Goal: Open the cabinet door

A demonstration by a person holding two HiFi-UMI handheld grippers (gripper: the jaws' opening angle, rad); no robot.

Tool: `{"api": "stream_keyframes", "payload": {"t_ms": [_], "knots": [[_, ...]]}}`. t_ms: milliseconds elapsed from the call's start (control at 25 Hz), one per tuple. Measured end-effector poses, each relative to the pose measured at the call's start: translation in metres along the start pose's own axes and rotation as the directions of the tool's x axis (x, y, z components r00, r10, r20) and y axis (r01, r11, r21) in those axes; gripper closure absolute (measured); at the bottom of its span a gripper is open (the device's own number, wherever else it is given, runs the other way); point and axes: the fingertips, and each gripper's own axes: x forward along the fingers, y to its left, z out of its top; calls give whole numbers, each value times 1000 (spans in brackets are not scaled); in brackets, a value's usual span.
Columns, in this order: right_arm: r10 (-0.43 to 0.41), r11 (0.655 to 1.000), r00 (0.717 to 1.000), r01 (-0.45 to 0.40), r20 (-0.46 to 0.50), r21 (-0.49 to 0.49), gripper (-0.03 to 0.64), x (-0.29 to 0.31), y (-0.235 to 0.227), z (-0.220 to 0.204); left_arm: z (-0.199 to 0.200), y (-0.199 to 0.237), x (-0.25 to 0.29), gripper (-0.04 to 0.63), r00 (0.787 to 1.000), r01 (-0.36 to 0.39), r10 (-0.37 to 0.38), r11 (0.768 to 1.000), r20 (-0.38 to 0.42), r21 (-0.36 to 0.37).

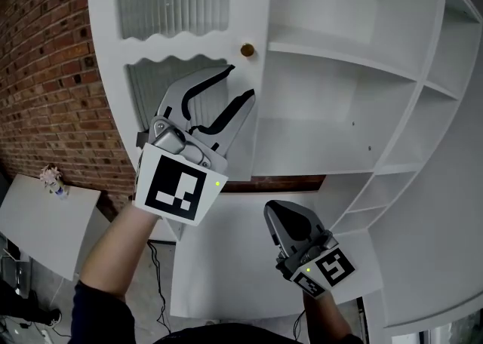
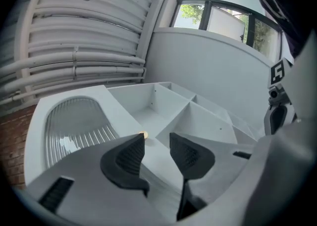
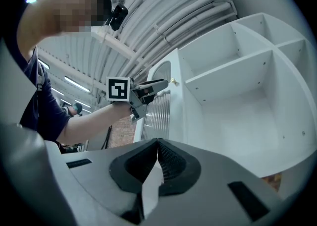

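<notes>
The white cabinet door (image 1: pixel 173 3) has ribbed glass panels and a small brass knob (image 1: pixel 247 50) at its right edge. My left gripper (image 1: pixel 240 82) is raised in front of the door, just below the knob, jaws open and empty. In the left gripper view the knob (image 2: pixel 143 135) shows just past the left fingertip, apart from both pads of the left gripper (image 2: pixel 157 143). My right gripper (image 1: pixel 269 208) hangs lower, below the shelves, shut on nothing. The right gripper view shows its own jaws (image 3: pixel 158 143) pressed together and the left gripper (image 3: pixel 161 85) by the door.
Bare white shelf compartments (image 1: pixel 339 101) lie right of the door. A brick wall (image 1: pixel 45 71) stands at the left. A white tabletop (image 1: pixel 45 222) with a small flower piece (image 1: pixel 53 178) sits at lower left. Cables (image 1: pixel 155 259) trail on the floor.
</notes>
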Motion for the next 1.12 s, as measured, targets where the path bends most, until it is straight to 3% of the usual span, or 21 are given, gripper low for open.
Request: {"api": "stream_keyframes", "payload": {"t_ms": [400, 640, 1120], "knots": [[25, 999, 999, -23, 42, -44, 591, 24, -11, 19, 5, 20, 32, 440, 1000, -12, 12, 999, 5, 48], [17, 999, 998, -14, 63, -47, 592, 33, -19, 29, 0, 17, 46, 440, 998, 32, -26, 995, -55, 99], [-4, 1000, 998, 6, 64, -26, 592, 26, -23, 27, -4, 24, 54, 497, 995, -3, 15, 991, -96, 132]]}}
